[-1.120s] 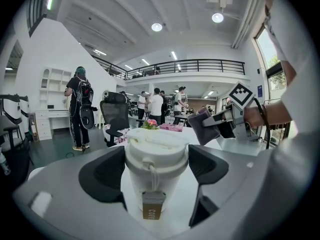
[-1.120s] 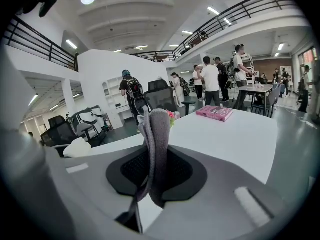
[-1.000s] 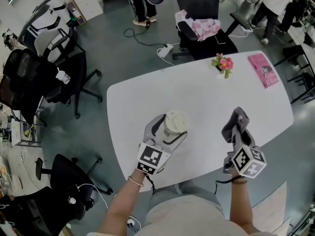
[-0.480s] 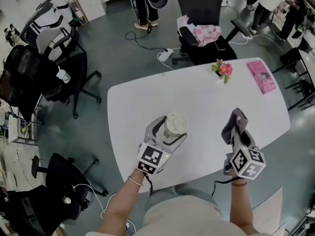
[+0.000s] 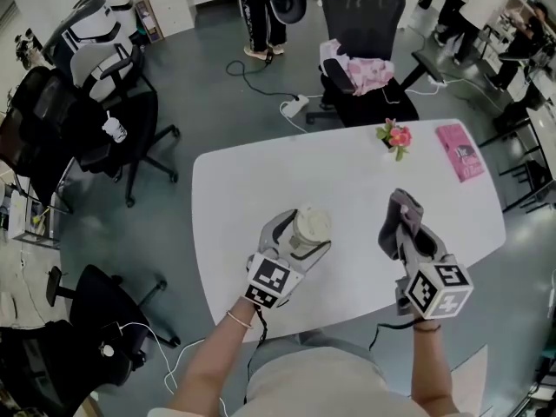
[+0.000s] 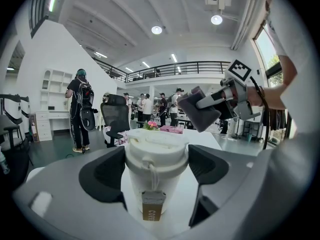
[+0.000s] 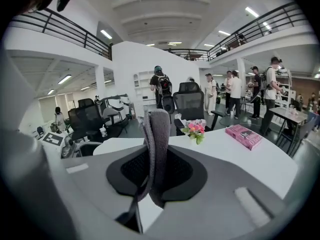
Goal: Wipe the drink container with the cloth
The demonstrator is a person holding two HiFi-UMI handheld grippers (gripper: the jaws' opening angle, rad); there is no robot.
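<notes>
Drink container (image 6: 156,170) is clamped in the left claw (image 5: 301,234). Both jaws press on its white body just under the lid. It is upright, with a brown tag (image 6: 153,207) hanging down the front on a string. It sits over the near-left part of the white worktop (image 5: 347,181); can't tell whether the base touches.

Right claw (image 7: 154,174) is pinched on the grey cloth (image 7: 158,139), which sticks up out of the jaws and folds over at the top. Cloth and drink container are apart, no contact. In the left gripper view the cloth is up and to the right of the lid.

Delta vs 1 s ago:
- Right claw has swung left, so the cloth tip is closer to the container and the gap is visibly narrower.
- Left claw grip and container pose are unchanged.
- Head camera has shifted a little, so the worktop sits lower in frame.

Farther out, small pink flowers (image 5: 395,135) and a pink book (image 5: 458,151) lie near the worktop's far edge, well apart from both claws. Beyond that is a black chair (image 5: 360,24) with pink fabric (image 5: 358,69) on the seat, and people (image 5: 261,7) standing.
</notes>
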